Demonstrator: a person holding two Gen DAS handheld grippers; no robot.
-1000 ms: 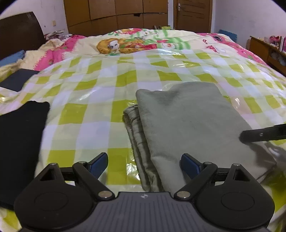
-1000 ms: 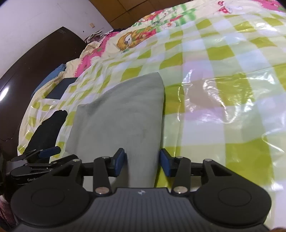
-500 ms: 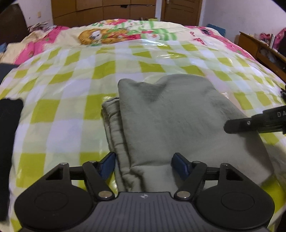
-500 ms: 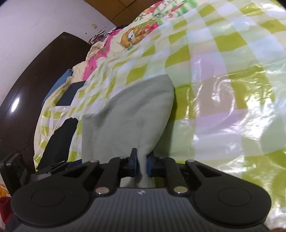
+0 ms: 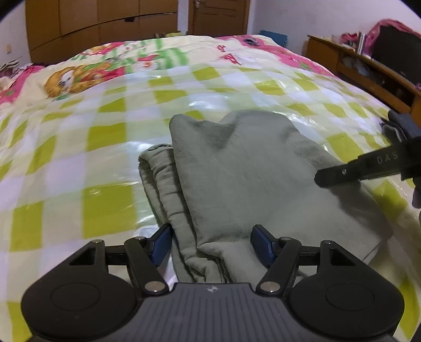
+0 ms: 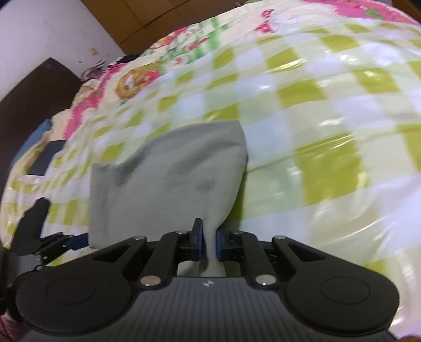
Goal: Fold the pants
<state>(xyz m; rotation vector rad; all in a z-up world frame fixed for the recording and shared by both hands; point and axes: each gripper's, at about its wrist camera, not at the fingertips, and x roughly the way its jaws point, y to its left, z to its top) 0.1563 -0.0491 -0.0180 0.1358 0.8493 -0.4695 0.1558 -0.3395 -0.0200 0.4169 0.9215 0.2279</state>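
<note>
Two grippers are working on a pair of gray-green pants (image 5: 250, 179) that lie folded on a big bed. The bed has a shiny cover (image 5: 110, 184) with yellow-green and white squares. Farther back the bedding turns pink and cream, with a cartoon animal picture (image 5: 68, 81) on it.

The left gripper (image 5: 210, 244) is down low at the near end of the pants. Its two blue pads (image 5: 160, 242) stand apart, one on each side of the thick folded edge. The jaws are closing in, and the bunched cloth sits between them. The left pad is just beside the cloth, but the pads do not look like they are squeezing it yet. On the left side of the pants the layers show as a stack of soft ridges.

The right gripper (image 6: 209, 242) is pressed almost together and pinches a narrow bit of the pants. The cloth (image 6: 168, 184) rises from that pinch and spreads wide like a fan away from the gripper. In the left wrist view, a black finger of the right gripper (image 5: 350, 171) reaches in from the right, over the right side of the pants.

A wooden wardrobe (image 5: 100, 23) and a brown door (image 5: 218, 15) stand behind the bed. A wooden shelf (image 5: 368, 71) with small things on it is off to the right. The right wrist view is blurry, and a dark headboard (image 6: 34, 89) shows at its left.
</note>
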